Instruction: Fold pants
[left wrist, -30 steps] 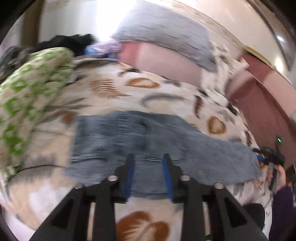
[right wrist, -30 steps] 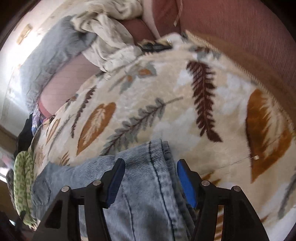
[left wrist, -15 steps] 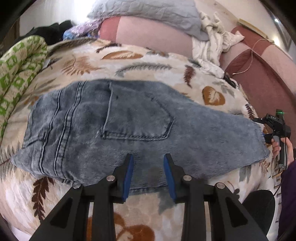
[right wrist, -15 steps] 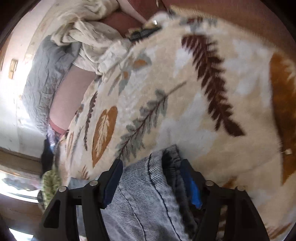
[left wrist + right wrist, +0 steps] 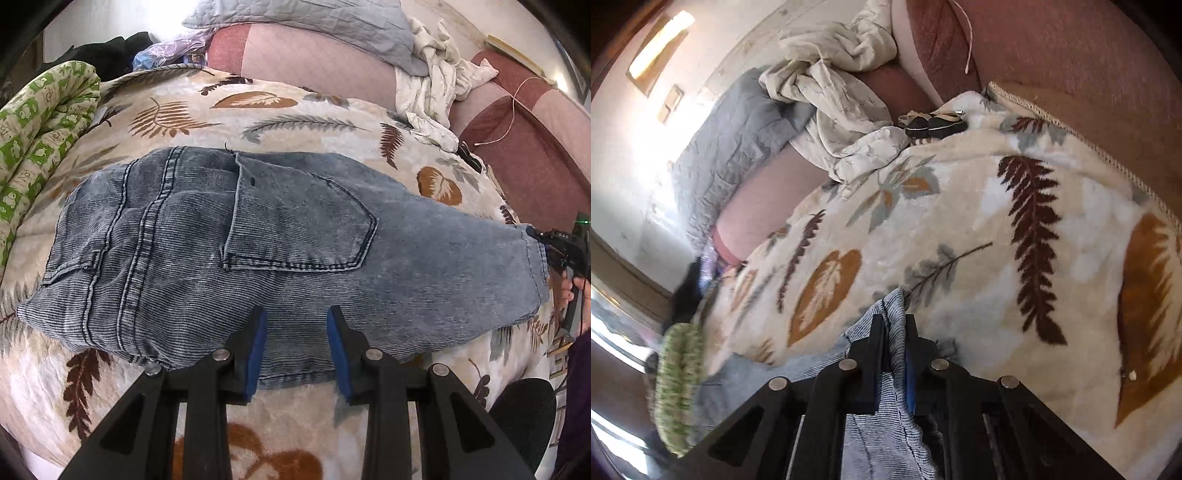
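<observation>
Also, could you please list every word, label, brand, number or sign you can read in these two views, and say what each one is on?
None can be read.
Green patterned quilt: its squares carry small marks that might be figures or numbers, too small and blurred to read.
Jeans: no label or brand tag visible on the pocket or waistband.
Leaf-print blanket: pattern only, no lettering.
Right gripper, shut on the jeans hem: no marking legible.

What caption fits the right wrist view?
Right tongs shut on the jeans hem, above a leaf-print blanket.
</observation>
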The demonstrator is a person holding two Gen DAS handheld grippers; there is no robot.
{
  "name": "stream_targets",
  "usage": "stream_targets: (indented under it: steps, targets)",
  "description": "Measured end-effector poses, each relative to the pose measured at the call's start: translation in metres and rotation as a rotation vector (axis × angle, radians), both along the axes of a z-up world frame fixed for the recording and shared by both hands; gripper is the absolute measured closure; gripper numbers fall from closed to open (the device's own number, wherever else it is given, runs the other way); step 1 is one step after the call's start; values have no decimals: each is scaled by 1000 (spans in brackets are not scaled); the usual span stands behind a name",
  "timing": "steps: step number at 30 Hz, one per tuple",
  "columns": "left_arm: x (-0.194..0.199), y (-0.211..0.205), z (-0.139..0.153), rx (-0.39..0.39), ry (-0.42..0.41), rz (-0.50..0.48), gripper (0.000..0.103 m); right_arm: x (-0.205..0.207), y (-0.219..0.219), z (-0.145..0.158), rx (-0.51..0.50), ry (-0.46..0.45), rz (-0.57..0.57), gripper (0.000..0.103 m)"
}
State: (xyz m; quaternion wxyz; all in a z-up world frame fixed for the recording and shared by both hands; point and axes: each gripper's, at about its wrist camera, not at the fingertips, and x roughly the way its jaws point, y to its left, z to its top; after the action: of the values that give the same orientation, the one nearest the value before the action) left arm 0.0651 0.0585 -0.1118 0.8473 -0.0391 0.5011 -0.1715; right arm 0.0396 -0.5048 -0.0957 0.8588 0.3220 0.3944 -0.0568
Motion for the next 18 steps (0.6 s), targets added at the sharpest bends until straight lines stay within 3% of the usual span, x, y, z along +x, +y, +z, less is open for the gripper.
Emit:
stream_targets:
  steps: [3, 6, 8, 10, 14, 15, 17, 18]
  targets:
    - [-1, 0, -1, 3, -4, -1, 69, 10, 2, -15, -53, 68, -13, 93]
    - [-1, 1, 0, 1, 2, -2, 69, 12, -4, -39, -49, 186, -47, 83]
    - [-1, 3, 3, -8, 3, 0, 69, 4, -7, -38, -36, 187, -82, 67]
    - [0, 8, 8, -12, -7, 8, 69, -9, -8, -21, -85, 155, -117, 56]
    - [4, 23, 17, -36, -34, 44, 68, -30, 7, 25, -230, 100, -117, 53]
    - [6, 25, 18, -40, -38, 53, 66, -33, 15, 35, -244, 90, -91, 52]
    - [9, 29, 18, -38, -50, 78, 65, -34, 38, 47, -213, 102, -15, 37]
    - [10, 31, 17, -34, -54, 89, 65, -33, 51, 49, -195, 111, 20, 37]
